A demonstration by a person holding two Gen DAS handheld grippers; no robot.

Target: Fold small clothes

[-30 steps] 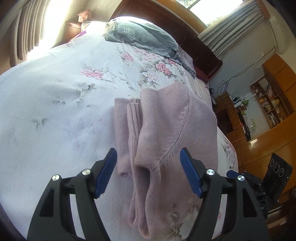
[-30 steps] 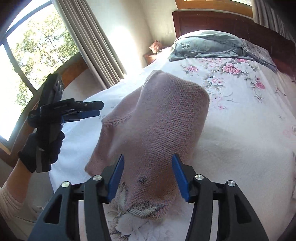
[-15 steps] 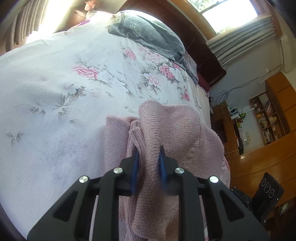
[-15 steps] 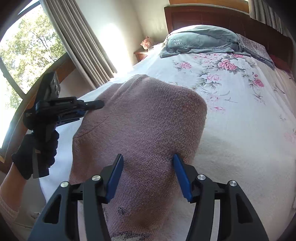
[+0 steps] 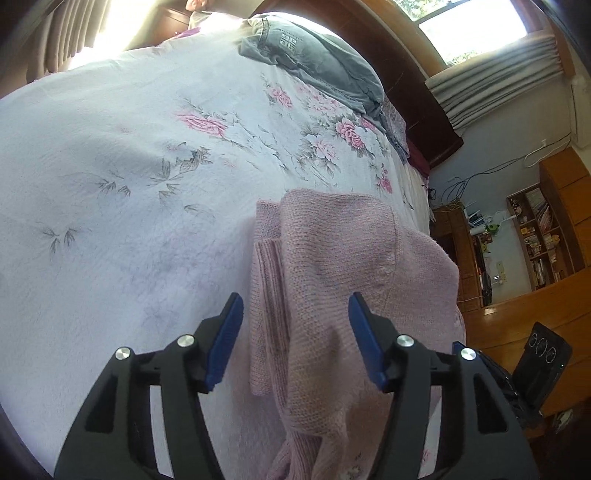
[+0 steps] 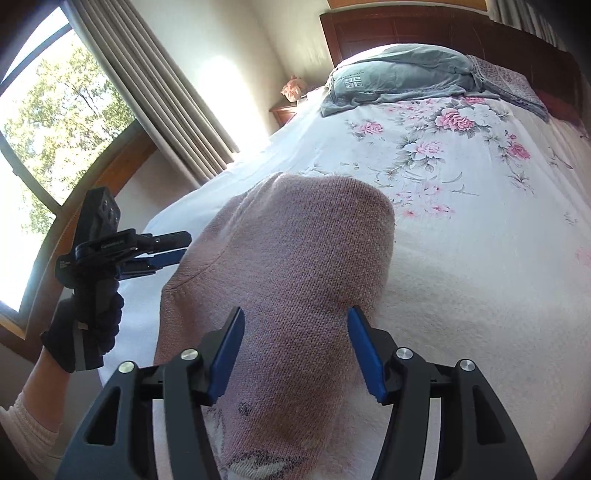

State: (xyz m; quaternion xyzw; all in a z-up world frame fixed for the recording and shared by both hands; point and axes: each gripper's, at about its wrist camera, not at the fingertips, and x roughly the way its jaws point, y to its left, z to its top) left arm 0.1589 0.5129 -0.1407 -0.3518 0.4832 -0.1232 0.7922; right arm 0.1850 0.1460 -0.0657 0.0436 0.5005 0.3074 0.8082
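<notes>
where tongs gape, sweater between

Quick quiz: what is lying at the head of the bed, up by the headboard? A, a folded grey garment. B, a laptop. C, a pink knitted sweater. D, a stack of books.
A: a folded grey garment lies by the dark wooden headboard, while the pink knitted sweater lies nearer, below both open grippers.
</notes>
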